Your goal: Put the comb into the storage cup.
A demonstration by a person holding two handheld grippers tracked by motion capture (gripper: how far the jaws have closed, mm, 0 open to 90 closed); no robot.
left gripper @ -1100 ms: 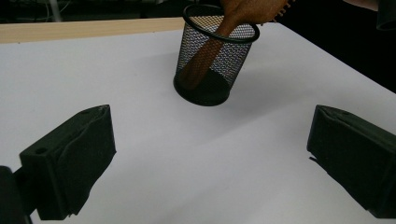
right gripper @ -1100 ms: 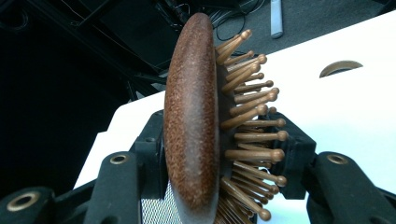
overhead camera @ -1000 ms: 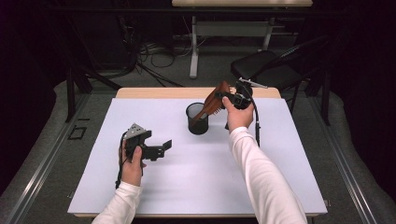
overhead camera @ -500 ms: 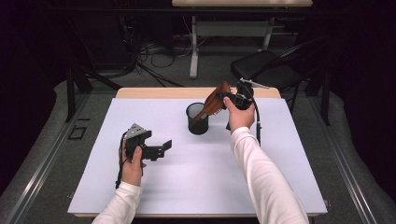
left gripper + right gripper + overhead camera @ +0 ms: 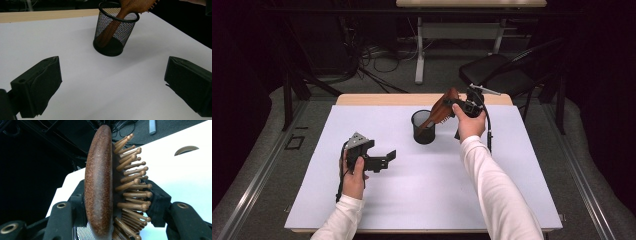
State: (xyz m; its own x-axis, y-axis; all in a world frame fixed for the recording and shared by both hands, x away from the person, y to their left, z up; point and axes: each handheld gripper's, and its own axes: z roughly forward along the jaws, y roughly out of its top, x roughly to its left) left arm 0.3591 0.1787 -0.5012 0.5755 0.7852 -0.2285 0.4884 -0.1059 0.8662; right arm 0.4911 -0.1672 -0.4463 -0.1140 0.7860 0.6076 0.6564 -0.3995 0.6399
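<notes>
Left gripper (image 5: 384, 161): rested on the worktop (image 5: 412, 200) toward its left edge, fingers wide apart, empty.
Right gripper (image 5: 451, 106): fingers clamped on the hairbrush (image 5: 100, 185) head.
Hairbrush: handle slanted into the mesh cup (image 5: 423, 127) near the worktop's far edge.

One brush (image 5: 441, 111), one mesh cup (image 5: 423, 127), one white table (image 5: 412, 200). Two grippers: left (image 5: 388, 158), right (image 5: 117, 200). Two hands, two white sleeves. Beyond the table, one black chair (image 5: 497, 75) and one further desk (image 5: 472, 4).
</notes>
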